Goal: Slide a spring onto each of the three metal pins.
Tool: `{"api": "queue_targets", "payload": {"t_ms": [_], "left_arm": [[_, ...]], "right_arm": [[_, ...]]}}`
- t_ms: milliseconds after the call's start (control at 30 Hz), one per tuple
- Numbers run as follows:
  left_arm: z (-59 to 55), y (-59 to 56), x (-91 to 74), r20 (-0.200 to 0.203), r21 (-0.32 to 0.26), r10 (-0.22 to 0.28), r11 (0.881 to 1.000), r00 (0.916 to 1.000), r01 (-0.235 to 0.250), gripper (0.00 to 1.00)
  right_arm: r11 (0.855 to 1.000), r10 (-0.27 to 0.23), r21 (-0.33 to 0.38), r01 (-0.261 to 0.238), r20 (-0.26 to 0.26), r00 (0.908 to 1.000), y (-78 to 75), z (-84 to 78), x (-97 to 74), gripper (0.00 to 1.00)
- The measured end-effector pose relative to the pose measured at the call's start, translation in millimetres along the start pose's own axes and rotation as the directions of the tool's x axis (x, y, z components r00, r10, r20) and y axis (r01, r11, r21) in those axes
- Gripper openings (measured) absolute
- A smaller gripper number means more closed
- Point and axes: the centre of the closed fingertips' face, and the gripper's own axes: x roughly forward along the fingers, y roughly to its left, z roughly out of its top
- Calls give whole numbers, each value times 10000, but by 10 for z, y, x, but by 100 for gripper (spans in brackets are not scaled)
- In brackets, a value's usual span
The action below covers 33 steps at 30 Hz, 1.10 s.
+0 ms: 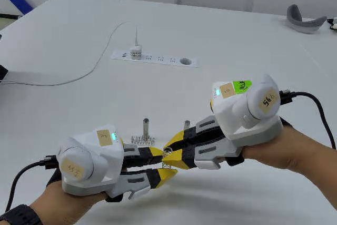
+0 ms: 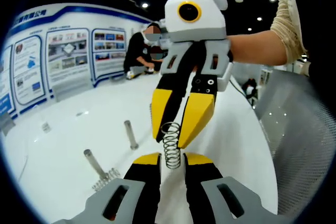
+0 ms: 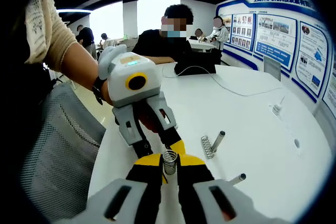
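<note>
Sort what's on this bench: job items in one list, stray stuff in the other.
Job: small coiled steel spring held in the jaws; loose steel springs lying by the pins; two upright grey metal pins.
Lying about: white power strip with a white charger plugged in; grey curved plastic piece.

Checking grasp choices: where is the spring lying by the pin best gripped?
Probably the spring across its middle coils, from above, jaws straddling its length: it lies flat on the table, with the upright pin close beside it.
</note>
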Motion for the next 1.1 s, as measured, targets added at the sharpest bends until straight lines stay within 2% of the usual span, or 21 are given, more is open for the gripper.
{"api": "queue_targets", "payload": {"t_ms": [367, 667, 767, 967, 1100], "left_arm": [[-41, 98, -95, -79, -512, 391, 9979, 9992, -394, 33], [-131, 269, -267, -250, -963, 1043, 9897, 9942, -1062, 45], [-150, 325, -329, -254, -992, 1235, 9871, 9920, -1254, 45], [-172, 442, -417, -255, -1148, 1668, 9790, 9857, -1687, 49], [-226, 512, -445, -347, -1319, 1896, 9724, 9812, -1926, 54]], "right_arm": [[9990, -420, 180, 417, 125, 9990, -117, 5, -101, 12], [9953, -928, 300, 920, 260, 9954, -254, 25, -216, 12], [9936, -1086, 342, 1077, 281, 9937, -306, 35, -255, 12], [9877, -1518, 450, 1498, 450, 9874, -435, 67, -358, 12], [9795, -1964, 578, 1931, 595, 9787, -569, 79, -452, 12]]}}
